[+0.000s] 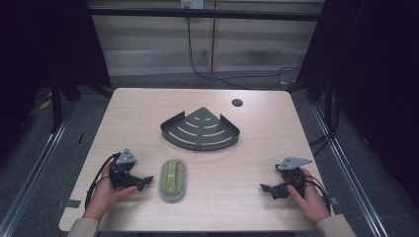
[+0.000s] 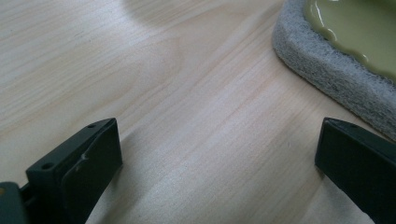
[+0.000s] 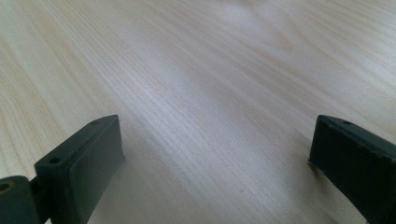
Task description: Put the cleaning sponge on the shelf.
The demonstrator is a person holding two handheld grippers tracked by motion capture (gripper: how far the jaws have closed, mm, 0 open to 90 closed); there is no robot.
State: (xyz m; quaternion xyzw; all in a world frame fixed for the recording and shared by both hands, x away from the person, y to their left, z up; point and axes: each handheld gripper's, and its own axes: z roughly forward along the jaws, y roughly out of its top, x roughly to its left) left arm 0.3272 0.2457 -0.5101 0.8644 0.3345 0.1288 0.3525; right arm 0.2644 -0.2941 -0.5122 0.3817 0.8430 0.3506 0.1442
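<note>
Green-topped scrub pad lies low centre of the high view, just right of the left gripper; right gripper sits lower right, well apart, corner rack above. Left gripper view: jaws wide, nothing btwn them, pad's grey edge upper right — probably swing right, straddle the narrow width before closing. Right gripper view: jaws wide over bare wood, empty.

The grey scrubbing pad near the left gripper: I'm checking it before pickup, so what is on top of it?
An olive-green moulded handle lies along the top of the grey scrubbing pad, leaving a grey rim around it. The pad's top under the handle is covered.
</note>
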